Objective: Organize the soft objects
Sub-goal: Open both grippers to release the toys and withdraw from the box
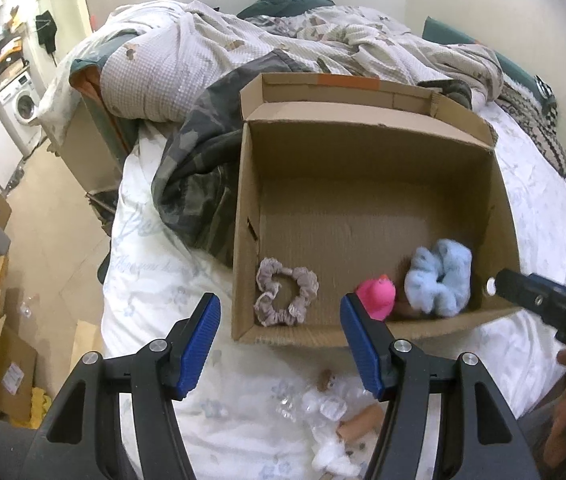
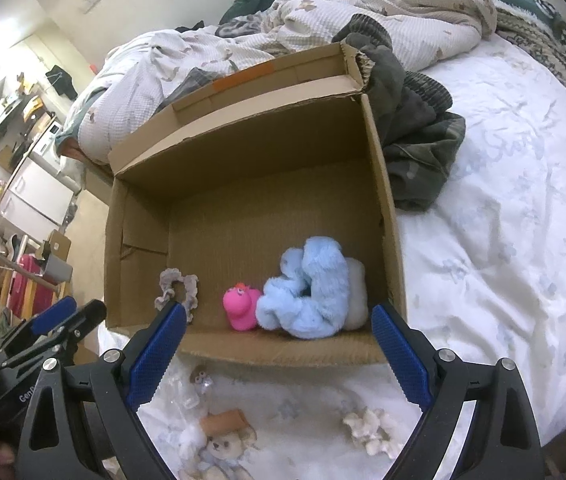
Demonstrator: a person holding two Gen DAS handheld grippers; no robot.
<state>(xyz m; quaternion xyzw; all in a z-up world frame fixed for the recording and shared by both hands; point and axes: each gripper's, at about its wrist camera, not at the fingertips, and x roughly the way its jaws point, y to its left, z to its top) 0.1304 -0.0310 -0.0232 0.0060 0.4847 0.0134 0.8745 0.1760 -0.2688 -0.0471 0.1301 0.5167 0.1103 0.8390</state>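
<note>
Box [image 2: 379,184] mid-frame holds grey scrunchie [image 2: 179,286], pink toy [image 2: 241,310], blue scrunchie [image 2: 307,292]. Left gripper [image 1: 281,340] and right gripper [image 2: 279,354] both spread, empty. Next likely: white scrunchie [image 2: 371,430], lower right on bed [image 2: 503,240]; descend straddling it, pinch fabric only, not sheet.

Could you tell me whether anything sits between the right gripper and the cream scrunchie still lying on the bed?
Nothing visible does. The right gripper is open and empty, and the cream scrunchie lies uncovered on the sheet, nearer than the box.
</note>
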